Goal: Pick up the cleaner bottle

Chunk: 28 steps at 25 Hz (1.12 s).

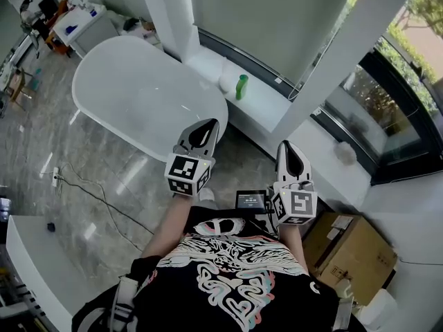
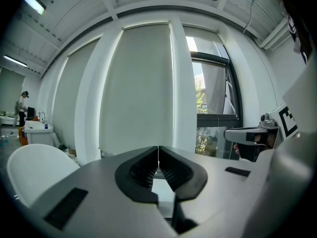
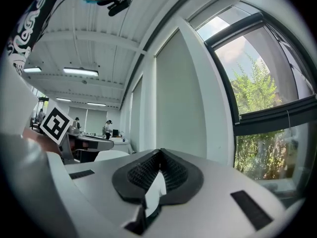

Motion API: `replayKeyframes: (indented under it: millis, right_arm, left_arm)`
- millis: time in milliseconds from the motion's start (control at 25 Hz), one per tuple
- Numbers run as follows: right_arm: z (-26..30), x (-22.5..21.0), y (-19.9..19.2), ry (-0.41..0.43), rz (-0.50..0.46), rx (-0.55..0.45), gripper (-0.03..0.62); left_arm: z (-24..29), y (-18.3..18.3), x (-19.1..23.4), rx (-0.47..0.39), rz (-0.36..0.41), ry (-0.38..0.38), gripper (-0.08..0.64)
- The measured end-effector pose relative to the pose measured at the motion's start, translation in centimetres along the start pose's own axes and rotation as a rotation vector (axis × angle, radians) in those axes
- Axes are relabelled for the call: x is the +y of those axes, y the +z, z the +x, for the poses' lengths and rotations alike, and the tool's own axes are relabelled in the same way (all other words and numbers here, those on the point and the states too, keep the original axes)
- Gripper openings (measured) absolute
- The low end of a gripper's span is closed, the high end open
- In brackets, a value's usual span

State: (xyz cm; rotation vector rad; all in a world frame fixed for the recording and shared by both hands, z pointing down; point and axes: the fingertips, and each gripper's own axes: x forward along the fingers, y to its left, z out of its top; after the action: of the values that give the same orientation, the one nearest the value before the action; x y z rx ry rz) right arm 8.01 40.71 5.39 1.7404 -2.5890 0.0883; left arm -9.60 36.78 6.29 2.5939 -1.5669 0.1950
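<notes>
Only head view shows green cleaner bottle (image 1: 241,86) on sill (image 1: 268,104).

Both arms fwd, chest-high; left hand-held gripper (image 1: 201,135) jaws closed, empty; right hand-held gripper (image 1: 291,159) same.

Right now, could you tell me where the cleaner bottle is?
In the head view, the green cleaner bottle stands upright on the white window ledge, just right of the bathtub.

White bathtub (image 1: 138,92) on grey marble floor (image 1: 90,178) (greenery beyond the windows (image 1: 387,102))
</notes>
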Motion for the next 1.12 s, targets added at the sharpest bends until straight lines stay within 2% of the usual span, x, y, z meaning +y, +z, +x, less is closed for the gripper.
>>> replayKeyframes:
  millis: [360,640,920,1120]
  right_arm:
    - [-0.4,-0.6,0.1,0.01,0.002,-0.012,0.026]
    - [-0.6,-1.9,-0.1,0.005,0.022,-0.015,0.026]
    - [1.0,-3.3,-0.4,-0.001,0.026,-0.004,0.026]
    - [3.5,-4.1,-0.9,-0.001,0.022,0.01,0.026]
  left_arm:
    - [0.0,0.1,-0.8,-0.002,0.015,0.013,0.02]
    - [0.4,0.0,1.0,0.007,-0.004,0.064,0.02]
    - [2.9,-0.4,0.5,0.024,0.012,0.043,0.02]
    - [5.6,-0.3,1.9,0.017,0.007,0.041,0.02]
